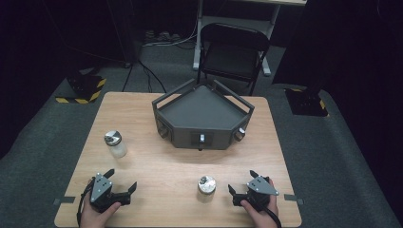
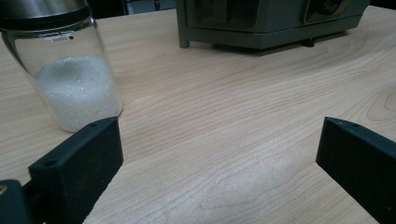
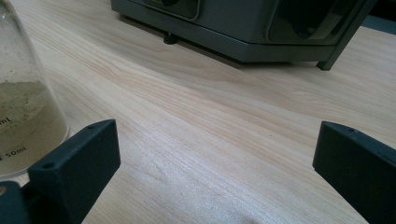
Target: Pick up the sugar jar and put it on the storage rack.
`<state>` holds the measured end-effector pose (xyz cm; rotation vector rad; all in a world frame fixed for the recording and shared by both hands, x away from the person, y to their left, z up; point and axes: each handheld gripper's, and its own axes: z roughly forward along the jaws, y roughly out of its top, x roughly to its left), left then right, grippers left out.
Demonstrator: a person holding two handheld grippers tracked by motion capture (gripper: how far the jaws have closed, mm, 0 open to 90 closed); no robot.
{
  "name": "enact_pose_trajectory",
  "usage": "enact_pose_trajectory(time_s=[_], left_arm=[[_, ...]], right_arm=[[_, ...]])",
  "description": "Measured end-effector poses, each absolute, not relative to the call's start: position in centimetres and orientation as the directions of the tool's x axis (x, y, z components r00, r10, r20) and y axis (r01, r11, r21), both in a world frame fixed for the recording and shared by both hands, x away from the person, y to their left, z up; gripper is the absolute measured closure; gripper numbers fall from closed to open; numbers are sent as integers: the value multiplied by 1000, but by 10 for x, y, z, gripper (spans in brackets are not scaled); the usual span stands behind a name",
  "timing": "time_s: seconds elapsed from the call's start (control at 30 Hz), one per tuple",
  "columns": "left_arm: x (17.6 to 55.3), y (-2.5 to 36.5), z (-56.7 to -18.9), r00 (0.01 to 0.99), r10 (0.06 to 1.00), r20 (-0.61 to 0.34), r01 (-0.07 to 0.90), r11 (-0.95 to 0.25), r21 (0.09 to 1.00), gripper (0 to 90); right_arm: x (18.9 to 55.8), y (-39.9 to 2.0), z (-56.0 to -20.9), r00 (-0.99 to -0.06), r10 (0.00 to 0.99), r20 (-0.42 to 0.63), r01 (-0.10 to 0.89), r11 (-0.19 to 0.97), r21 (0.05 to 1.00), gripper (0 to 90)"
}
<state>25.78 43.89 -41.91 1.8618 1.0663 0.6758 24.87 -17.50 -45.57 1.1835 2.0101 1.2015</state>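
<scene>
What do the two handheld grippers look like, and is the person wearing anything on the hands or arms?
The left gripper and the right gripper are matte black, each with two blocky, flat-faced jaws with small holes near the tips. A grey three-cornered plate with dark dots sits on top of each, and a black cable trails back from each. The left hand and right hand are bare, with no sleeves showing.

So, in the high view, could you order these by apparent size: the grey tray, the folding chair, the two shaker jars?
1. Folding chair, though farther from the camera, so its lead over the tray is unsure.
2. Grey tray.
3. Jar of white grains and jar of brownish powder: they look alike, so no ranking.
</scene>
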Motion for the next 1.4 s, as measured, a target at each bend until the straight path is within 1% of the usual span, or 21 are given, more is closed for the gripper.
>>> enact_pose_trajectory(time_s=[0.23, 0.33, 0.7, 1.4], left_arm=[[258, 437, -419, 476, 879, 39, 409, -260, 874, 8], [260, 440, -420, 481, 877, 17, 413, -243, 878, 7], [260, 444, -420, 509, 861, 7, 404, -245, 881, 6], [256, 446, -423, 506, 863, -13, 396, -219, 892, 5]], right_arm=[[244, -176, -458, -471, 882, 4, 407, 214, 888, 7], [243, -179, -458, -465, 885, 15, 413, 202, 888, 7], [242, -185, -459, -440, 896, 52, 431, 160, 888, 7], [244, -190, -460, -450, 890, 75, 435, 145, 888, 7]])
